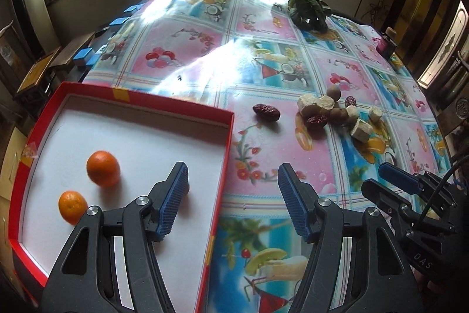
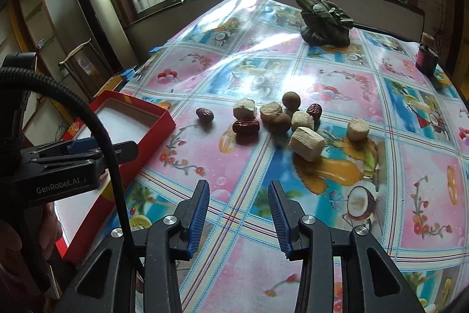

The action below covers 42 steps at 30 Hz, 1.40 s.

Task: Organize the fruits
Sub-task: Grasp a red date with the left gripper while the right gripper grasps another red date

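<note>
So, the left hand-held gripper [image 1: 233, 195] is held with its jaws spread and nothing between them, straddling the right-hand wall of the red box [image 1: 225, 163]. The right hand-held gripper [image 2: 239, 213] is also spread, a bit narrower, nothing pinched, and it's parked over bare tabletop [image 2: 322, 269] short of the loose pile.

Inside the box two oranges [image 1: 103, 168] are already sitting on the white floor, close to each other but apart. What's left is out on the patterned cloth: a single date [image 2: 205, 115] lies nearest the box, and a tight cluster is found further out with more dates [image 2: 245, 127], pale chunky pieces [image 2: 306, 143] and round brown fruits [image 2: 291, 101], several of them touching. A leafy green bunch [image 2: 325, 22] and a dark jar [image 2: 426, 60] are well apart at the far side.

Stuff that could go wrong, just guessing:
- The cluster is so packed that a neighbour could easily be nudged or grabbed along with the target.
- The round brown ones would probably roll on the slick cloth if clipped off-centre.
- The two tools are held close together, and a cable [image 2: 96, 119] is draped across the right view, so a snag or bump seems possible.
- The box wall could get knocked on a low drop-off.
</note>
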Each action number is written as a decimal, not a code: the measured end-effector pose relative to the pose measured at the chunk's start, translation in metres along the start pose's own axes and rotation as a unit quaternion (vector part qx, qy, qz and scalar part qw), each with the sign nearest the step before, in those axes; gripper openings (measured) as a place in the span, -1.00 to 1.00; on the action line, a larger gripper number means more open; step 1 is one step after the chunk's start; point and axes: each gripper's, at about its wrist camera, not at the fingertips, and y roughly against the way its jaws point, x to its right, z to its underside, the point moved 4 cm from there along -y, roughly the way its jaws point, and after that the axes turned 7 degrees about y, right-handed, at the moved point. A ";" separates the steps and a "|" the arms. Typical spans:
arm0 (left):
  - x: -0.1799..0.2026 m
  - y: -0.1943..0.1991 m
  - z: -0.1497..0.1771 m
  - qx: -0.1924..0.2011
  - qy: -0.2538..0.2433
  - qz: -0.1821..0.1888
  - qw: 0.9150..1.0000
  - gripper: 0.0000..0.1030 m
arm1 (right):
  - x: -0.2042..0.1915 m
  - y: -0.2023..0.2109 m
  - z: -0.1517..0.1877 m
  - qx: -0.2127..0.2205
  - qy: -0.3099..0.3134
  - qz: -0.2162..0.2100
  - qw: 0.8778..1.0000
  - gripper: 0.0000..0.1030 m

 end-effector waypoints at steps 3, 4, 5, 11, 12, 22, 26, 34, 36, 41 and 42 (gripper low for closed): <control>0.011 -0.008 -0.016 0.001 -0.026 0.011 1.000 0.25 | 0.009 0.001 0.002 0.003 -0.006 -0.002 1.000 -0.22; 0.016 -0.011 -0.021 0.001 -0.038 0.018 0.999 0.25 | 0.012 0.001 0.002 0.003 -0.008 -0.002 1.000 -0.22; 0.020 -0.014 -0.025 -0.001 -0.052 0.022 0.998 0.25 | 0.015 0.001 0.002 0.004 -0.009 -0.002 1.000 -0.22; 0.043 -0.045 -0.036 -0.022 -0.134 0.020 0.991 0.25 | 0.023 -0.002 -0.003 0.006 -0.017 -0.007 1.000 -0.21; 0.045 -0.051 -0.036 -0.029 -0.142 0.021 0.989 0.25 | 0.023 -0.004 -0.004 0.005 -0.016 -0.009 1.000 -0.21; 0.047 -0.081 -0.044 -0.058 -0.140 0.036 0.988 0.25 | 0.037 -0.014 -0.010 0.001 -0.024 -0.008 1.000 -0.21; 0.049 -0.088 -0.042 -0.077 -0.146 0.029 0.986 0.17 | 0.039 -0.017 -0.011 -0.002 -0.024 -0.009 1.000 -0.21; 0.041 -0.086 -0.046 -0.069 -0.135 0.027 0.988 -0.37 | 0.033 -0.022 -0.017 -0.005 -0.013 -0.013 1.000 -0.21; 0.038 -0.080 -0.047 -0.057 -0.132 0.022 0.989 -0.37 | 0.029 -0.024 -0.021 -0.006 -0.006 -0.013 1.000 -0.21; 0.025 -0.051 -0.055 -0.026 -0.104 0.028 0.994 -0.37 | 0.013 -0.039 -0.032 -0.015 0.020 -0.022 0.999 -0.21; 0.022 -0.045 -0.056 -0.019 -0.101 0.026 0.994 -0.37 | 0.010 -0.043 -0.035 -0.017 0.024 -0.024 0.999 -0.21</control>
